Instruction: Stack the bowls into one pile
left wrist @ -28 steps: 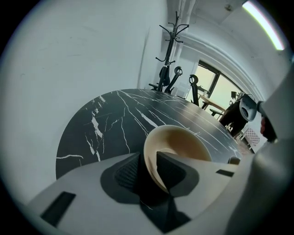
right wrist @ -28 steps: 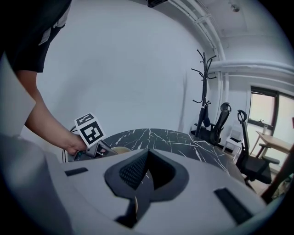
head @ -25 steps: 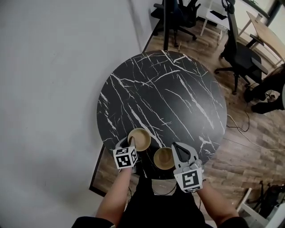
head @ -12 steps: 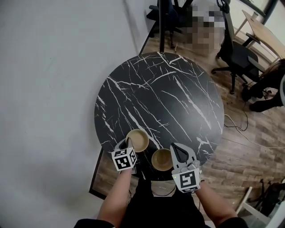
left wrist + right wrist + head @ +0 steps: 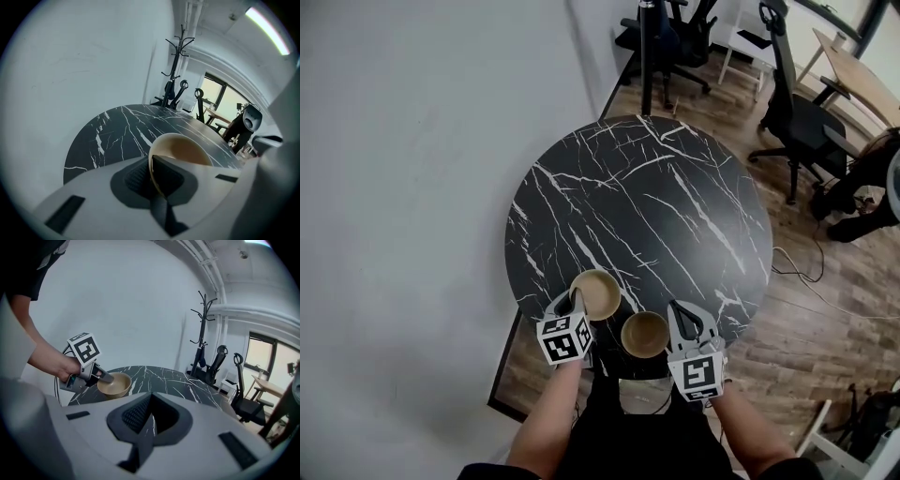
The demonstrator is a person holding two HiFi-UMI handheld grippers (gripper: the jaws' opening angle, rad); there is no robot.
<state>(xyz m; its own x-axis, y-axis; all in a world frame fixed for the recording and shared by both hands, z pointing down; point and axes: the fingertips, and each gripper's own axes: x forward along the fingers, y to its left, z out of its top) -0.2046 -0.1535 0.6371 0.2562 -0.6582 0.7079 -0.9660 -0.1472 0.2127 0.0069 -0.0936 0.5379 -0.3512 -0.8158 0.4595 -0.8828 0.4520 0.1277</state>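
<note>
Left gripper (image 5: 576, 300), its jaws just closing, is pinching a tan bowl (image 5: 596, 293) by the rim, mouth up, near the round marble table's (image 5: 656, 206) six o'clock edge, while the right gripper (image 5: 681, 315), jaws together and empty, is hovering at three o'clock of the second bowl (image 5: 645, 334), with office chairs (image 5: 802, 122) standing on the wood floor (image 5: 825, 309) beyond.

The left gripper (image 5: 151, 174) has just been closing its two grey jaws, and now they press on the near rim of a round light-brown bowl (image 5: 187, 152), one dark ribbed pad outside the wall and one inside. Behind the bowl is a round black marble table with white veins (image 5: 112, 133). Beyond the table a black coat stand (image 5: 177, 61) is beside a plain white wall (image 5: 93, 61).
</note>
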